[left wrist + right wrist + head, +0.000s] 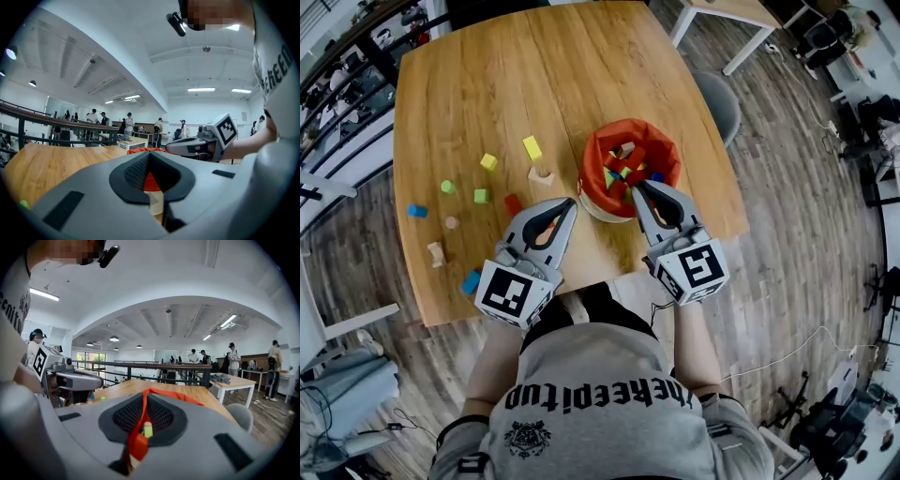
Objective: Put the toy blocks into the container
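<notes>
Jaws of right gripper (639, 187) pinch container (598, 145) rim; left gripper (570, 202) level alongside

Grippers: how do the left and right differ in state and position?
The left gripper is shut on nothing; the right gripper is shut on the orange rim of the container. The left gripper's tip is over the table beside the container; the right gripper's is at its near rim. Both point away from the person.

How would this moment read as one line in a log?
left gripper: jaws shut, empty | right gripper: pinching container rim | blocks inside | other blocks loose on table
</notes>
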{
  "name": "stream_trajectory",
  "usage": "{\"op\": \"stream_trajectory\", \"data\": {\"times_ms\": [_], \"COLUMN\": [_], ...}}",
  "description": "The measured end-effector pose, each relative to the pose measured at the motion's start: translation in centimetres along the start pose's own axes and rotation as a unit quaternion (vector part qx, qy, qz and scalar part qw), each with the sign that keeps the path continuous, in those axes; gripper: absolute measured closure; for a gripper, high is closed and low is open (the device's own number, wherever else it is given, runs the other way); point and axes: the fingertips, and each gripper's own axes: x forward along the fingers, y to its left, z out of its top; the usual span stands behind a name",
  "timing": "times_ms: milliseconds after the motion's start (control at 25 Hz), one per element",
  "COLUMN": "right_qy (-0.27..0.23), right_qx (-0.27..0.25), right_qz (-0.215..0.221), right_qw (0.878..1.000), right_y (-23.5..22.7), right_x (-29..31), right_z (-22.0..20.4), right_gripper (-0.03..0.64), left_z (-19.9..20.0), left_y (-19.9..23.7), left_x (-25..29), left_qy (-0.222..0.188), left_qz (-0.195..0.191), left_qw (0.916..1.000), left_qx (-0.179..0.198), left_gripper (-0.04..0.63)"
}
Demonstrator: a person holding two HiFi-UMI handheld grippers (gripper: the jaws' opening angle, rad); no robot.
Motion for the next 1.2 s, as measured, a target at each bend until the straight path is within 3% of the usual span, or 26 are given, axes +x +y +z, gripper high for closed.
{"op": "stream_trajectory", "data": {"times_ms": [120, 720, 1200], "right_qy": [-0.003, -0.011, 0.029], "right_qx": [0.000, -0.024, -0.026], "right_qz": [0.029, 0.173, 0.231], "right_qw": [1.000, 0.985, 0.972], "right_y": [1.5, 11.1, 16.0], "right_x": [0.6, 5.2, 8.6], "right_z": [0.7, 3.0, -0.3], "right_gripper": [0.604, 0.606, 0.606], "left_z": [0.1, -0.3, -0.8], "left_y": [0.5, 5.0, 7.8], "left_x": [-0.7, -7.6, -12.6], "left_qy": [-0.003, -0.008, -0.008], "left_qz": [0.010, 0.110, 0.175], "left_qw": [0.9999, 0.9939, 0.9843], "left_qx": [0.000, -0.007, -0.018], "left_gripper": [0.581, 0.581, 0.581]}}
